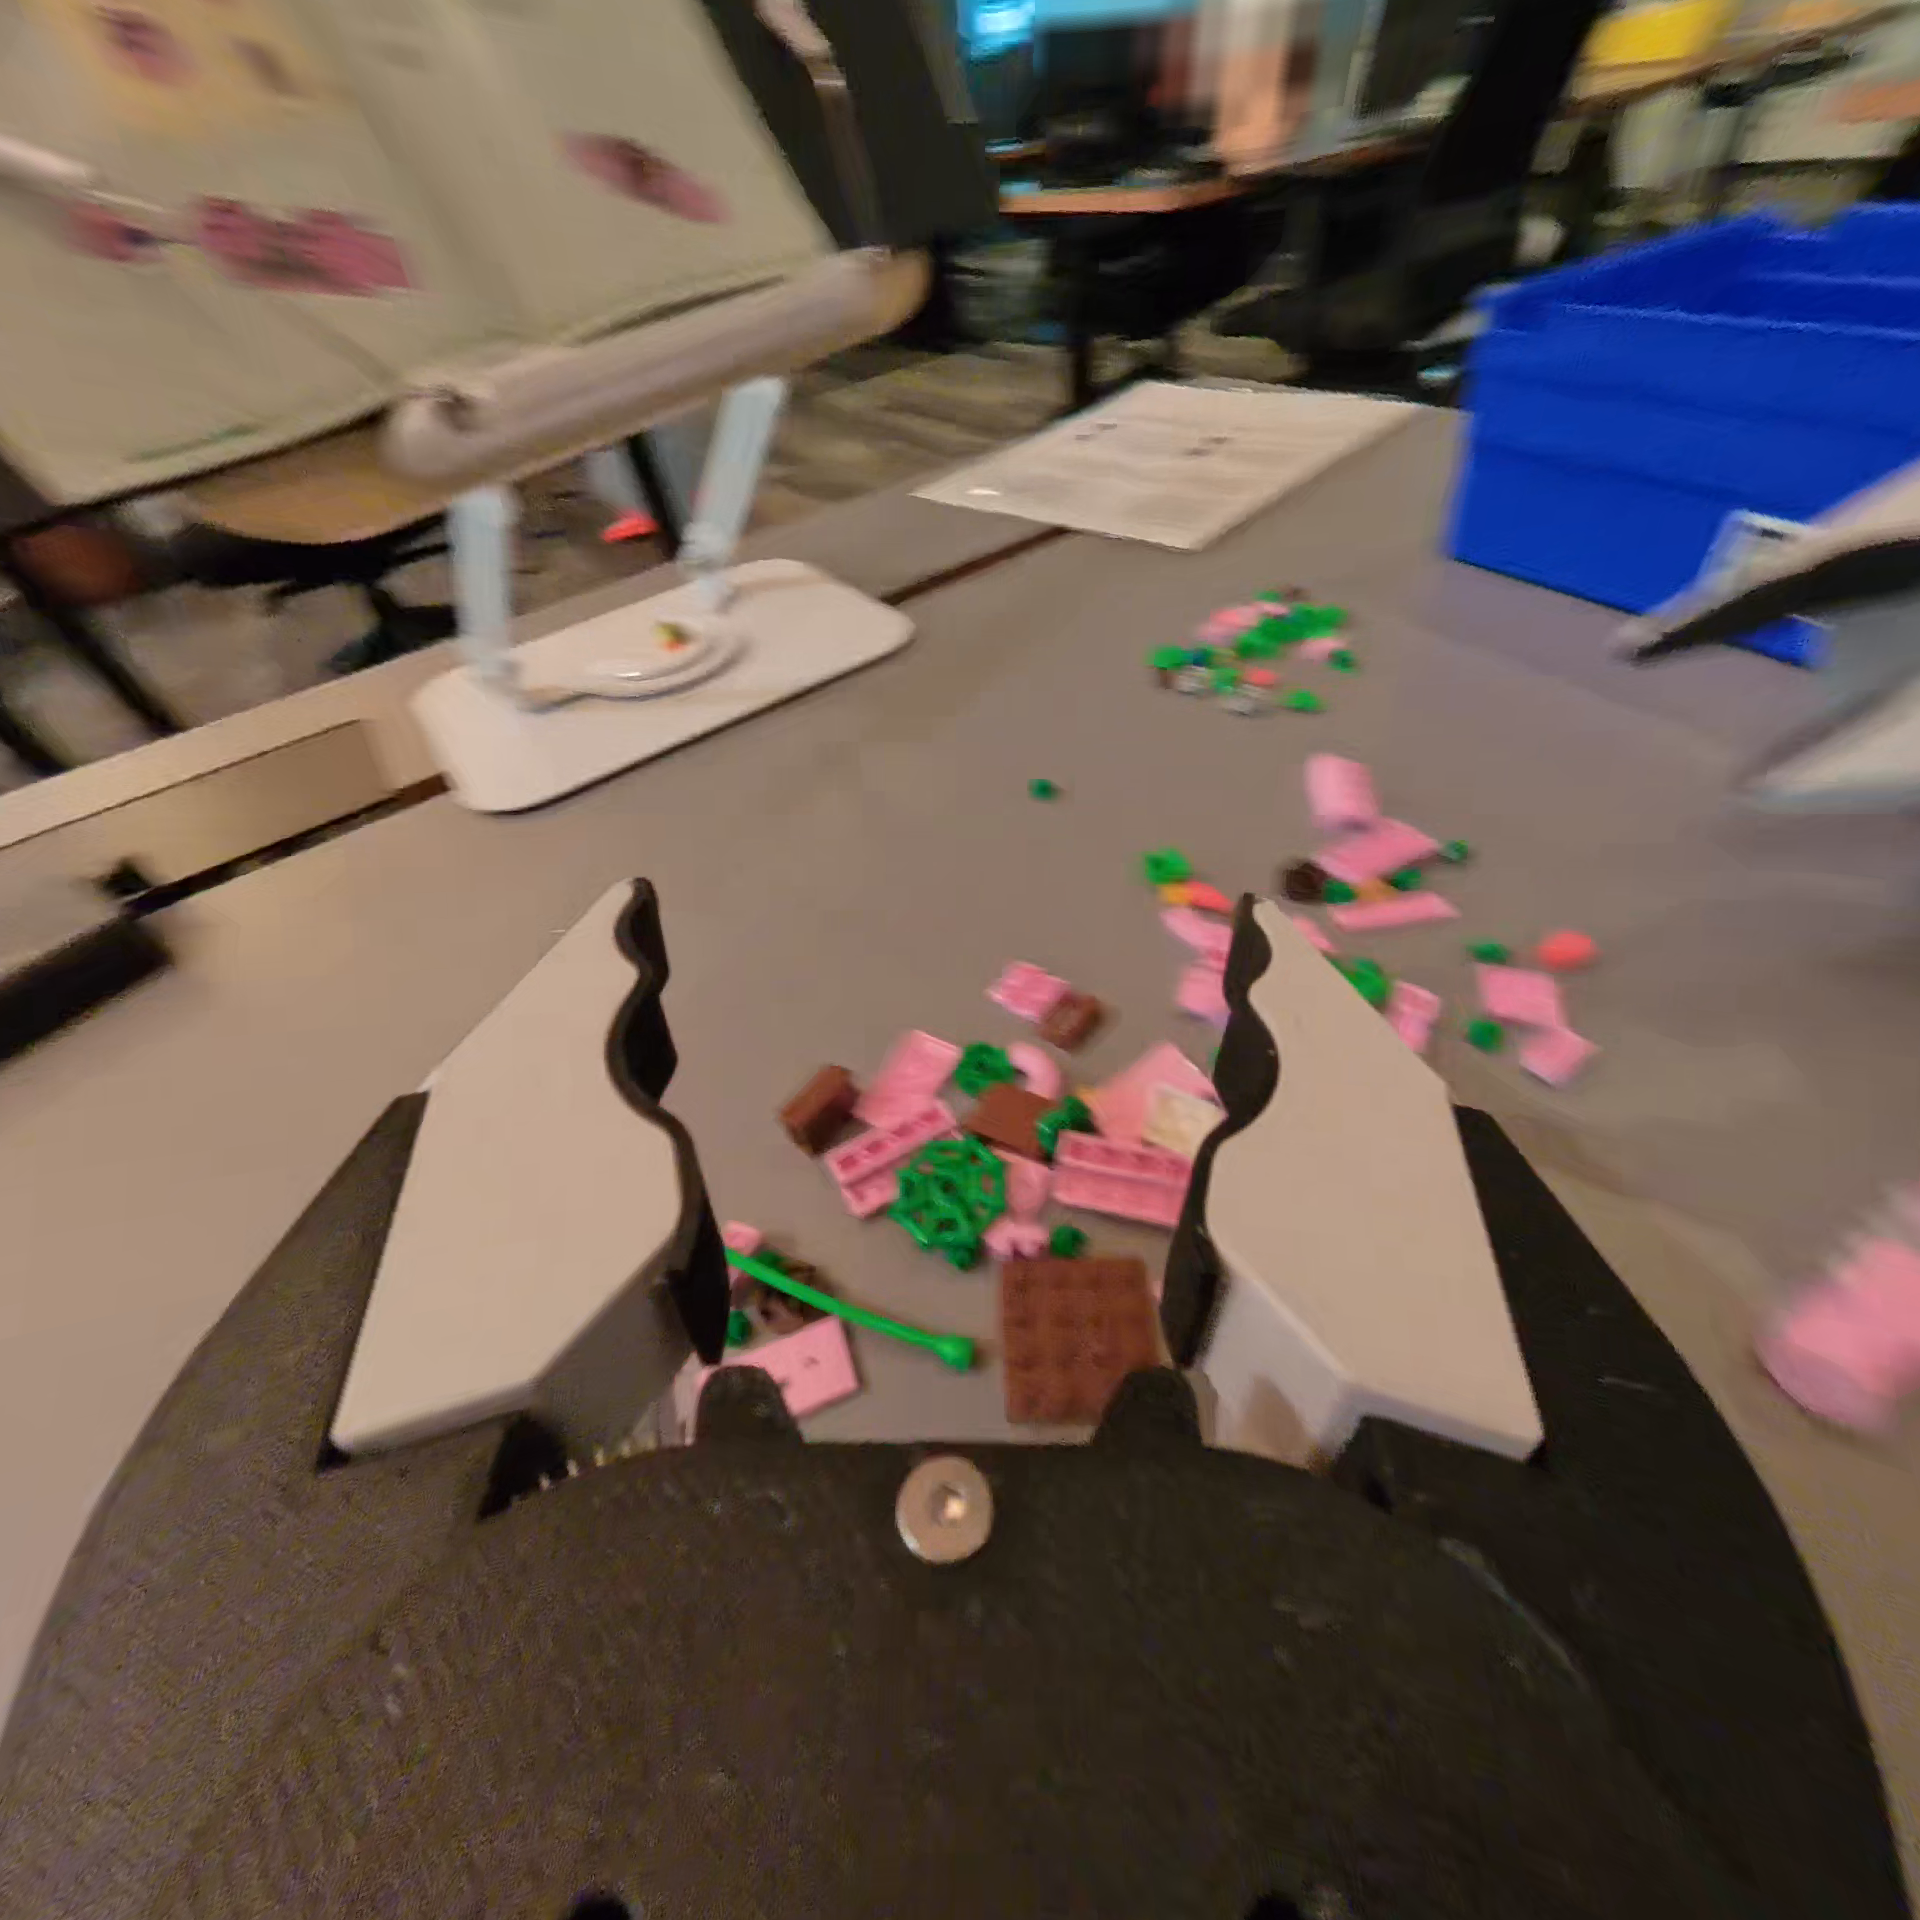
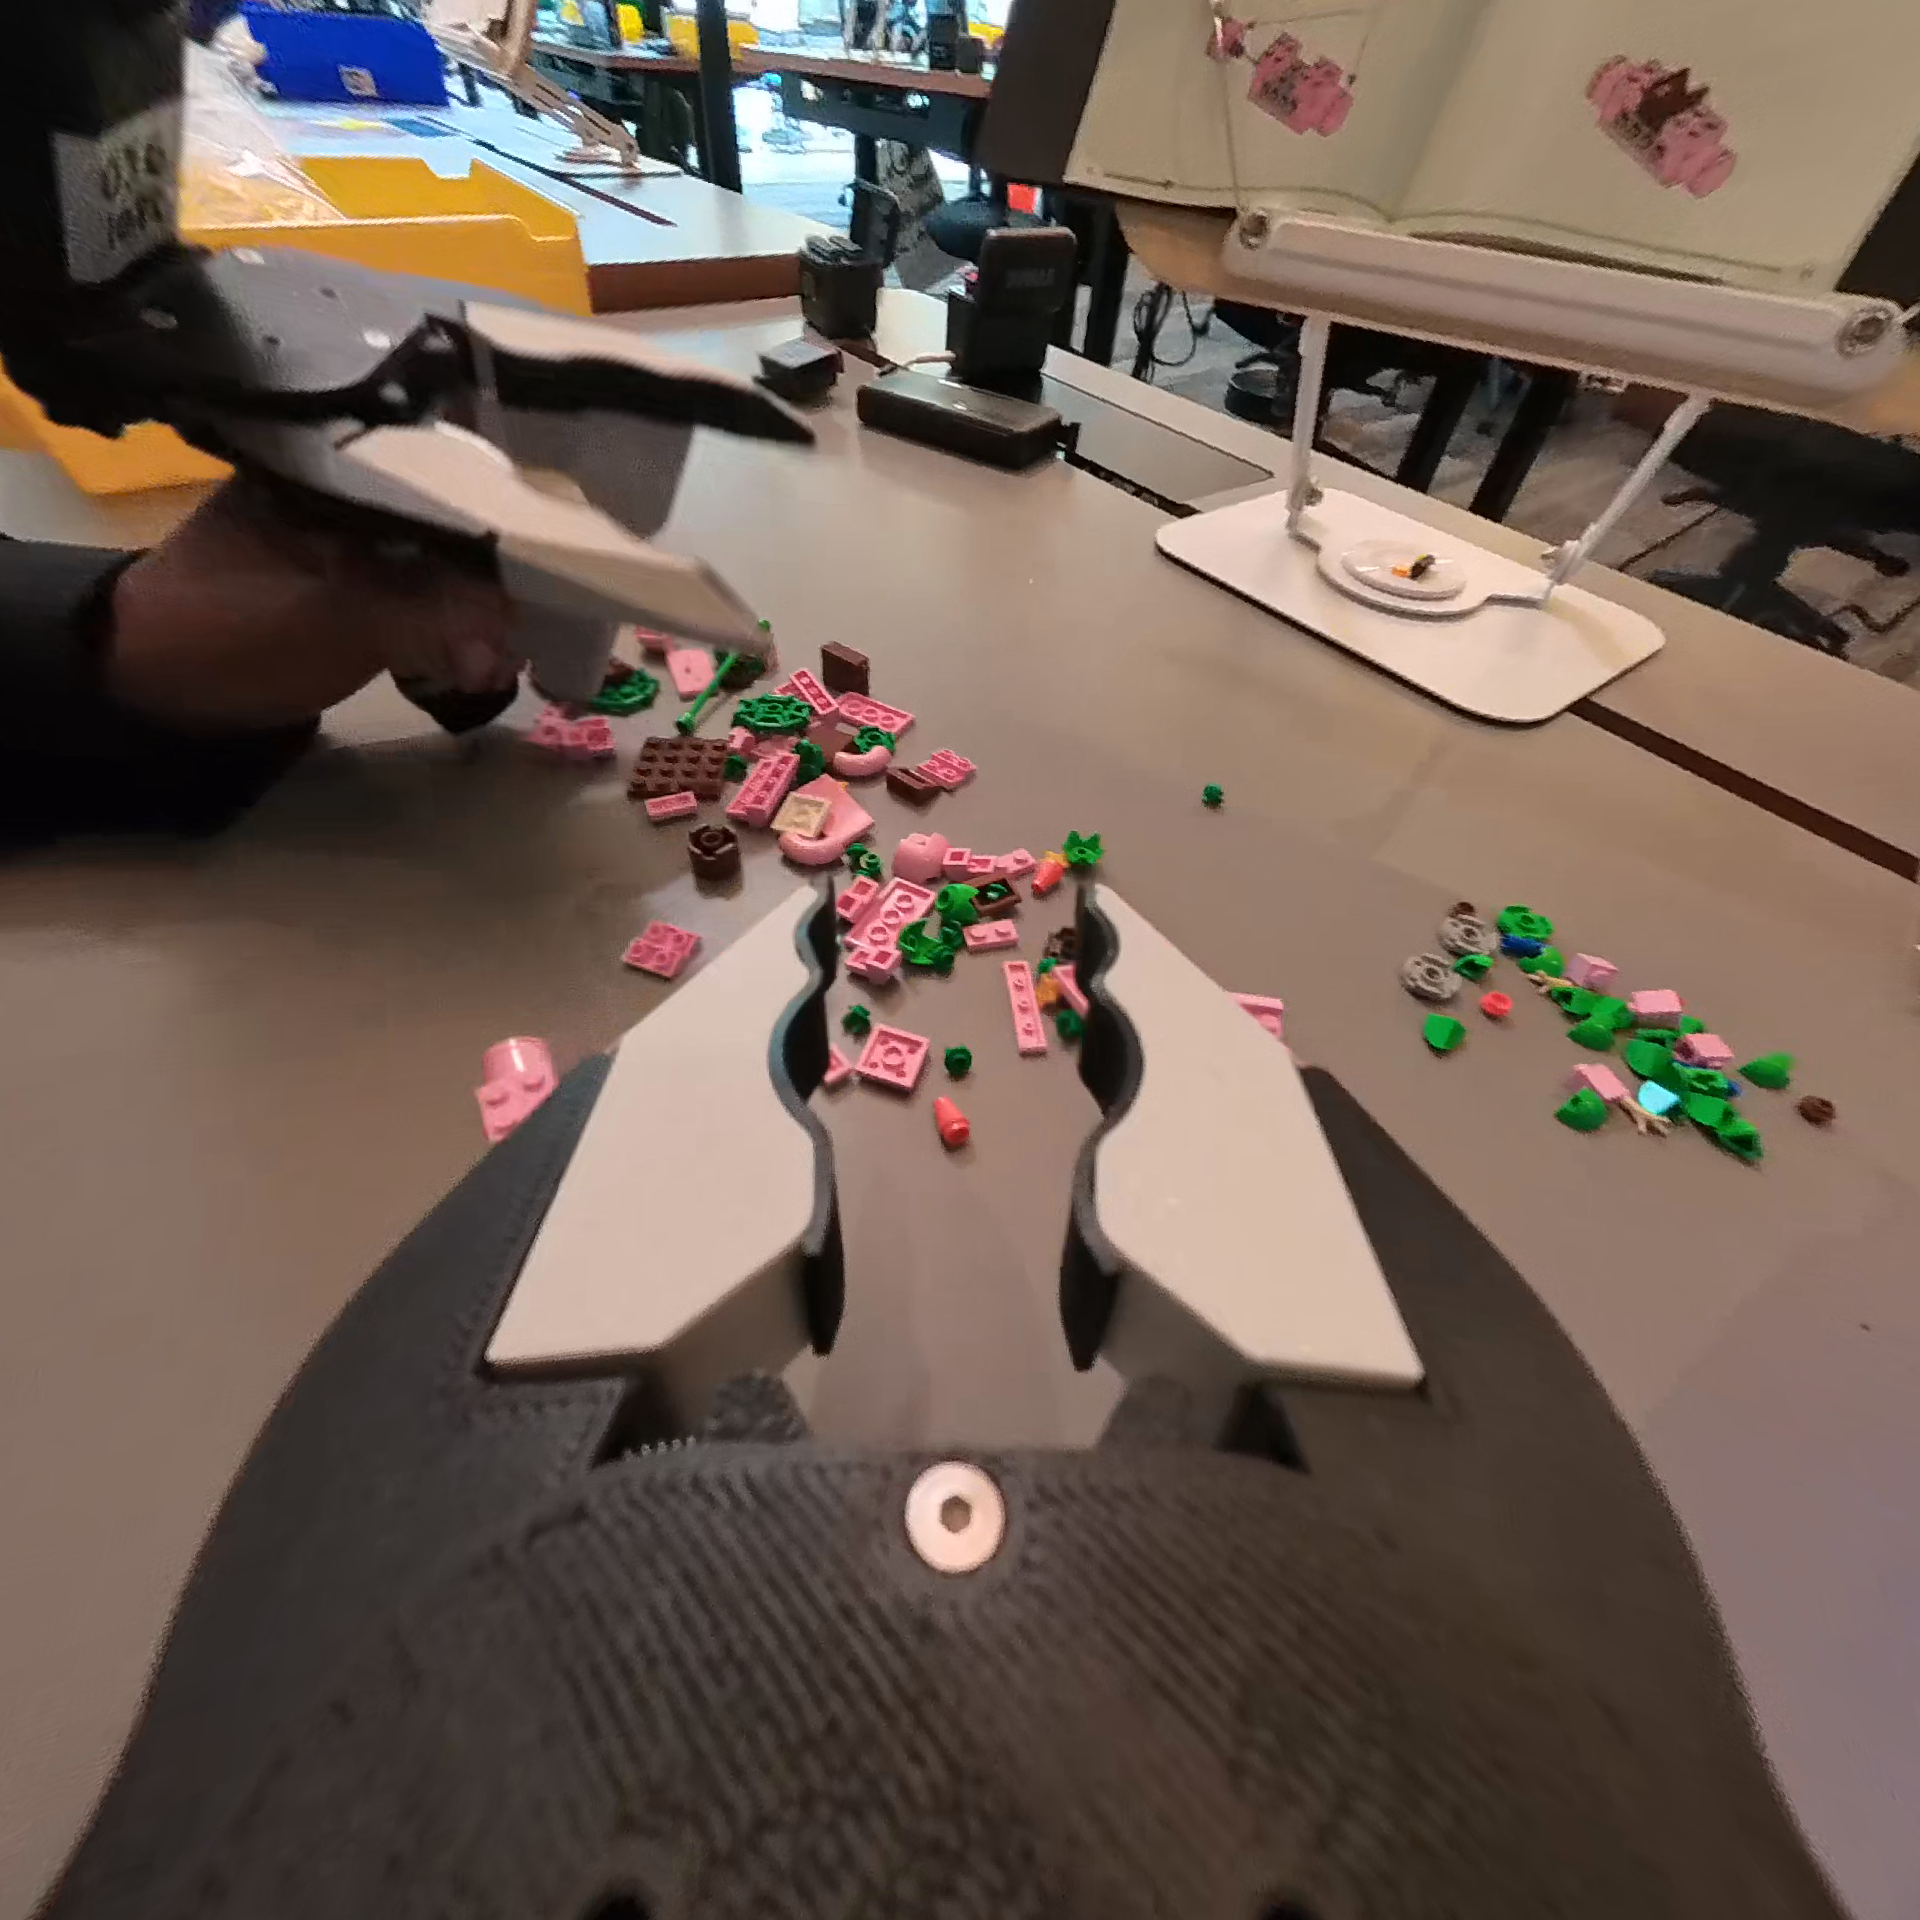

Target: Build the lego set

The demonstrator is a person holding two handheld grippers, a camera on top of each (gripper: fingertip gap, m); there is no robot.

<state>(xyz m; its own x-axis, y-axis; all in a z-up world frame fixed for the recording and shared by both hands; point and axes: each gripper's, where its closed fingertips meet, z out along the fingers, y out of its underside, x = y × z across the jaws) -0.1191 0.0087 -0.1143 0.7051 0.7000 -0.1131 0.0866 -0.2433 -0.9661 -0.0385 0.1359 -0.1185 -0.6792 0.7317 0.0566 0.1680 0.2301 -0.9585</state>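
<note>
Left wrist view: lego pieces (image 1: 997,1153) lie between the parted hand-held gripper (image 1: 940,914) fingers.

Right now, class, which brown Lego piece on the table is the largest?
The flat square brown plate with rows of studs, lying beneath the left gripper. The other brown pieces are small bricks.

An office-like lab: rows of brown-topped desks (image 2: 727,244) and black office chairs (image 1: 1382,260) at the top of both views, blue (image 1: 1683,416) and yellow plastic storage bins (image 2: 416,223).
</note>
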